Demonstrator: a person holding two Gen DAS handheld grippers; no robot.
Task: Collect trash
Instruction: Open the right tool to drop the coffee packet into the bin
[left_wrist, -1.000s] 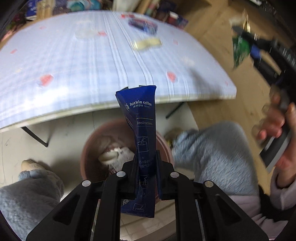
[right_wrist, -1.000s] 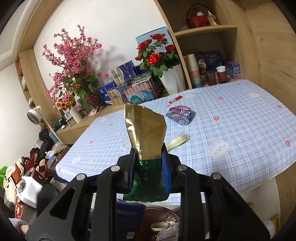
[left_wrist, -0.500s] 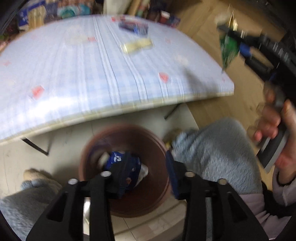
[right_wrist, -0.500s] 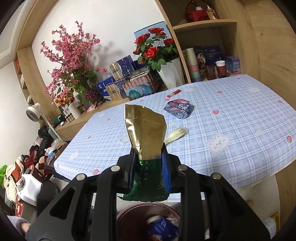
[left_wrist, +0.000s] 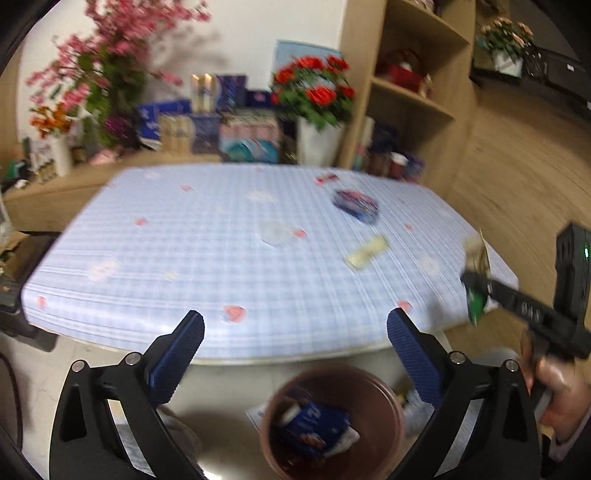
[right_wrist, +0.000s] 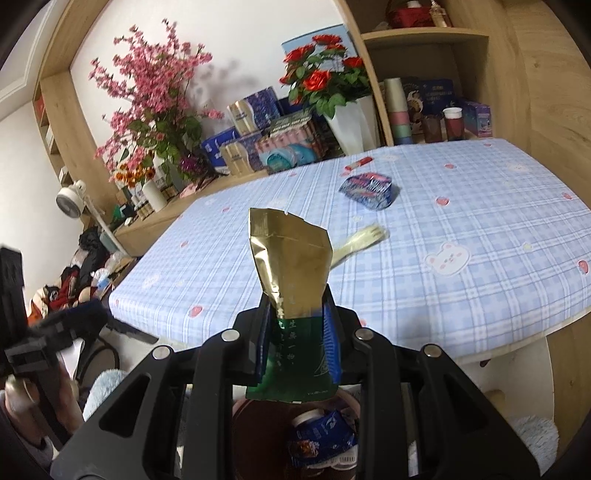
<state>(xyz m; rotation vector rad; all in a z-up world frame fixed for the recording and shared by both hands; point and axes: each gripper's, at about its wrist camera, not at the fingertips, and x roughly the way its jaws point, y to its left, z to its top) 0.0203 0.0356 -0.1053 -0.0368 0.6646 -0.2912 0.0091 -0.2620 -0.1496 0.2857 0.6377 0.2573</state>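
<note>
The round reddish-brown plastic bin (left_wrist: 332, 421) holds a crumpled blue foil sachet (left_wrist: 317, 428). Above it, the left tool (left_wrist: 295, 328), jaws just spread wide, is empty. The right tool (right_wrist: 297, 328) pinches a creased gold-and-green foil pouch (right_wrist: 291, 266) over the bin.

bin (left_wrist: 332, 417) before table (left_wrist: 184, 266) edge | sachet (left_wrist: 314, 424) in bin | fork (right_wrist: 364, 238) on table, wrapper (right_wrist: 369, 190) behind it

Green-and-gold packet (right_wrist: 291, 295), clamped in right gripper (right_wrist: 295, 343): pale Chinese characters in vertical column on green lower half, among them 生 and 一; rest too small to make out. Faint small print along packet's bottom edge, unreadable. Blue packet (right_wrist: 321, 435) in brown bin (right_wrist: 251, 435): white logo mark, wording illegible. Boxes at back on shelf behind table: print too blurred to read. Left wrist view: motion blur, nothing legible.
</note>
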